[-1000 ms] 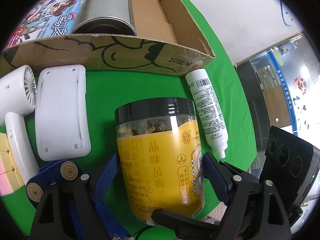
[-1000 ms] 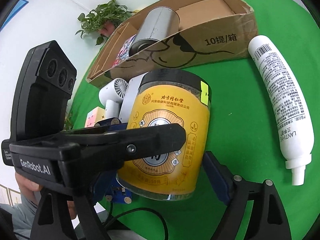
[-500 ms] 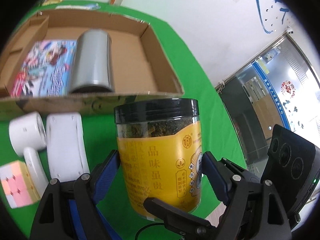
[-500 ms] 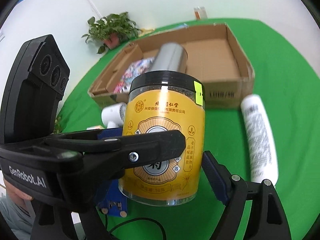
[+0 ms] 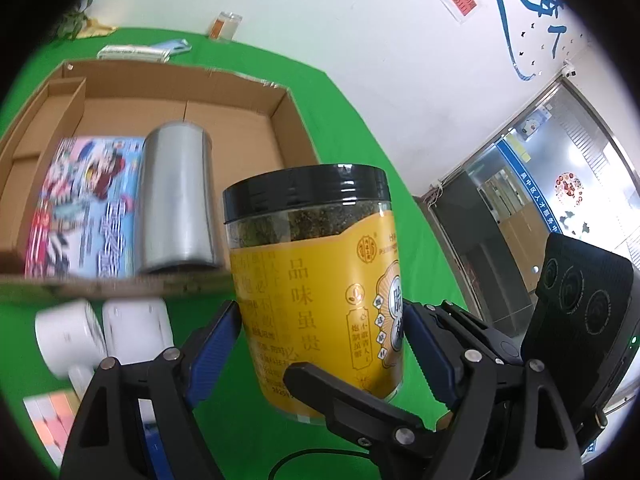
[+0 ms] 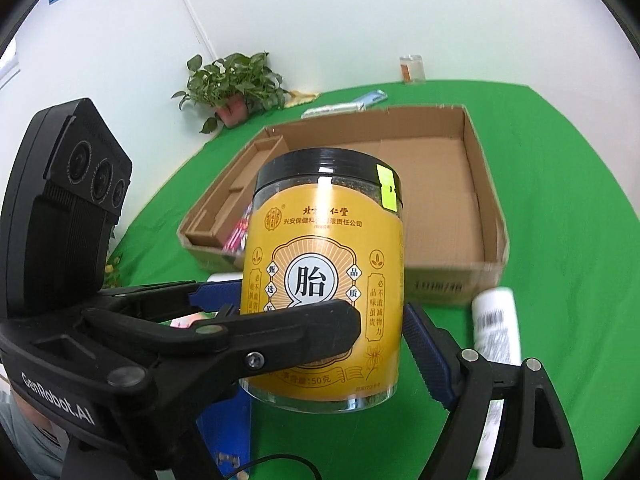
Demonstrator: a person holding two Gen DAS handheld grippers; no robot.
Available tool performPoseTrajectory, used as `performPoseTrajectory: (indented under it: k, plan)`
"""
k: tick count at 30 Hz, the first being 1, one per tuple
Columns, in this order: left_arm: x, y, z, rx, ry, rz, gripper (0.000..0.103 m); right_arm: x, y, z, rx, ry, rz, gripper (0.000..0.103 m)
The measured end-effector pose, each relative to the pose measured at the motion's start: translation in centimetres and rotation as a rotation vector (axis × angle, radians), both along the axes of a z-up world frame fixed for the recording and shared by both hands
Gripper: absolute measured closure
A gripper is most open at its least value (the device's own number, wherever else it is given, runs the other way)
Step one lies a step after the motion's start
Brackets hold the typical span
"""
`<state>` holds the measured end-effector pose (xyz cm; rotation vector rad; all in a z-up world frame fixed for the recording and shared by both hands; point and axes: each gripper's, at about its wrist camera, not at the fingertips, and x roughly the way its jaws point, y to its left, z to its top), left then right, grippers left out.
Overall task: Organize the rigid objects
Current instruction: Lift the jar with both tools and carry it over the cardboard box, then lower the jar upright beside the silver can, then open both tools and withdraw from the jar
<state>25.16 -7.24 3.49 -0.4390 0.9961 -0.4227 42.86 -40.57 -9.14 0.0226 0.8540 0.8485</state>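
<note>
A yellow-labelled jar with a black lid is held upright in the air by both grippers at once. My left gripper is shut on its lower half. My right gripper is shut on the same jar, crossing the left one. The open cardboard box lies beyond on the green table; it also shows in the right wrist view. Inside it lie a silver can and a colourful book.
On the green cloth before the box lie a white hair dryer, a white flat device, a pastel cube and a white bottle. A potted plant and a small glass stand at the far table edge.
Both grippers have lifted the jar off the table and up; the box and the table items have dropped lower in view and the box's inside now shows.
</note>
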Motion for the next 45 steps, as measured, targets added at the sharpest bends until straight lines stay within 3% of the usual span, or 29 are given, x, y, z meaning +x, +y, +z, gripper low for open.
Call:
performPoseTrajectory:
  k: [5,9,13,20,30,35,37,39,41,45]
  plan:
    - [3.1,-0.2,0.8,0.019,-0.007,-0.009,0.02,2.9,0.7,1.6,0.009,-0.011,-0.013,0.023]
    - [6.8,0.0,0.5,0.039,0.047,-0.022,0.02,6.5,1.7,1.8,0.007,0.032,-0.019,0.023]
    - [9.7,-0.2,-1.1,0.037,0.121,-0.038,0.02,11.0,2.5,0.5,-0.007,0.117,-0.023,0.023]
    - [11.1,-0.8,-5.1,0.032,0.241,-0.048,0.02,14.1,2.5,-3.7,-0.04,0.231,-0.03,0.022]
    - [11.8,-1.7,-4.9,0.083,0.269,-0.037,0.02,14.9,1.7,-6.3,-0.02,0.308,-0.037,0.021]
    - [11.5,0.8,-2.7,0.057,0.194,0.036,0.021,14.6,1.2,-5.5,-0.001,0.316,-0.003,0.02]
    - [10.9,1.6,-2.0,0.046,0.174,0.036,0.021,14.6,1.1,-5.3,0.004,0.305,-0.001,0.028]
    - [10.2,2.1,-1.6,0.055,0.15,0.044,0.021,14.6,1.4,-5.4,-0.027,0.293,-0.005,0.051]
    - [9.1,2.5,-1.2,0.07,0.123,0.044,0.021,14.2,1.7,-5.4,-0.073,0.246,-0.022,0.062]
    - [6.5,2.5,-0.4,0.142,0.038,0.044,0.021,13.1,2.3,-4.9,-0.117,0.202,-0.02,0.06]
